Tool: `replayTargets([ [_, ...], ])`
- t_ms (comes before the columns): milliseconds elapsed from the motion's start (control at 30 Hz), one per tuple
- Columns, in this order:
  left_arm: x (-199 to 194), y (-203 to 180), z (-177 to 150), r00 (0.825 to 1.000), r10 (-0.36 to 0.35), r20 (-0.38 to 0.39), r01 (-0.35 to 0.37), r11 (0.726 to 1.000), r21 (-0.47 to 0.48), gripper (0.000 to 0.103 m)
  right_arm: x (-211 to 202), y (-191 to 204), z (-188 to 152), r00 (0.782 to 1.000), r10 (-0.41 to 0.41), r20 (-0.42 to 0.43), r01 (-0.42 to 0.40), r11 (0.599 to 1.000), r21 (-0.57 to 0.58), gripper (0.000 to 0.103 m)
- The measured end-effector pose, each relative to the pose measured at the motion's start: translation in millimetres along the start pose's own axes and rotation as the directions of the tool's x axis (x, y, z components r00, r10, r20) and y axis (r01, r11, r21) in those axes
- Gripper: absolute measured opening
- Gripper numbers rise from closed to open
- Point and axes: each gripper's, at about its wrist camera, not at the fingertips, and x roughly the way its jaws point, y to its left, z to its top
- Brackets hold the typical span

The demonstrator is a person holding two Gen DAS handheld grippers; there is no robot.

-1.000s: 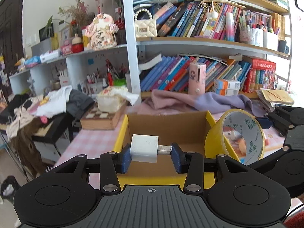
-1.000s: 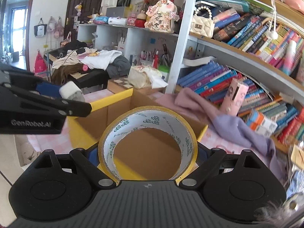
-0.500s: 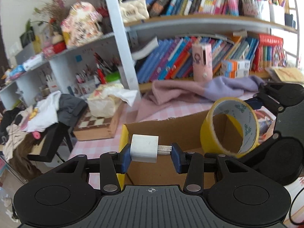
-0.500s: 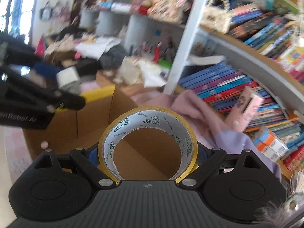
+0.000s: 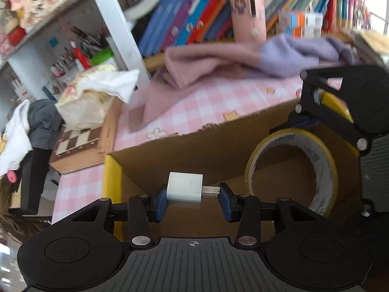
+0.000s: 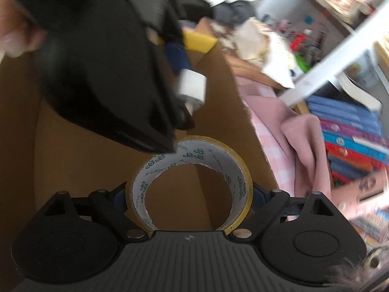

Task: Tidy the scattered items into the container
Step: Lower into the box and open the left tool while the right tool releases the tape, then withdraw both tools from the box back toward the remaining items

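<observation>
**Both grippers loaded over the box**

The left gripper clamps a white plug (prongs against one pad) above the cardboard box. Beside it, the right gripper grips a tape roll inside the box.

We see a brown cardboard box with a yellow rim. The tape roll is yellow outside and white inside, with small dark marks. The little charger is white. Our left gripper and right gripper are black with blue pads. The tablecloth has pink and white squares. On it lies a pink and purple cloth. The board at its left edge has brown and white squares.
</observation>
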Motion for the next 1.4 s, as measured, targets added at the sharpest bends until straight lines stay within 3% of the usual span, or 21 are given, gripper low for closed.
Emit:
replayTargets([
  [167, 15, -6, -1, 0.999, 0.0, -0.045, 0.002, 0.999, 0.036, 0.043, 14, -6, -1, 0.996, 0.047, -0.078, -0.048, 0.999, -0.008, 0.092],
  [333, 24, -3, -6, 0.996, -0.001, -0.092, 0.004, 0.999, 0.036, 0.043, 15, -4, -4, 0.996, 0.044, -0.083, -0.045, 0.999, -0.002, 0.092],
  [467, 21, 3, -7, 0.997, -0.033, -0.076, 0.034, 0.999, 0.0, 0.043, 16, 2, -6, 0.995, 0.017, -0.094, -0.019, 1.0, -0.021, 0.092],
  [633, 20, 0, -7, 0.997, -0.032, -0.076, 0.034, 0.999, 0.031, 0.043, 15, 10, -8, 0.994, 0.033, -0.102, -0.037, 0.999, -0.034, 0.092],
  [767, 21, -6, -5, 0.996, -0.022, -0.083, 0.027, 0.998, 0.057, 0.049, 15, 7, -12, 0.994, 0.052, -0.099, -0.052, 0.999, 0.004, 0.093],
  [800, 20, -8, -5, 0.997, -0.015, -0.079, 0.02, 0.998, 0.066, 0.057, 14, 6, -14, 0.994, 0.058, -0.094, -0.057, 0.998, 0.015, 0.094],
  [1000, -4, -16, -3, 1.0, -0.022, -0.006, 0.022, 0.997, 0.08, 0.08, 0, 0, -21, 0.998, 0.05, -0.033, -0.047, 0.995, 0.091, 0.101],
  [1200, -44, -14, -2, 0.994, 0.017, 0.109, -0.023, 0.998, 0.058, 0.081, -40, -7, -23, 0.997, 0.006, 0.072, -0.02, 0.982, 0.188, 0.102],
  [1400, -96, -8, -12, 0.966, 0.074, 0.249, -0.073, 0.997, -0.012, 0.084, -94, -10, -19, 0.977, -0.125, 0.174, 0.074, 0.958, 0.276, 0.102],
])
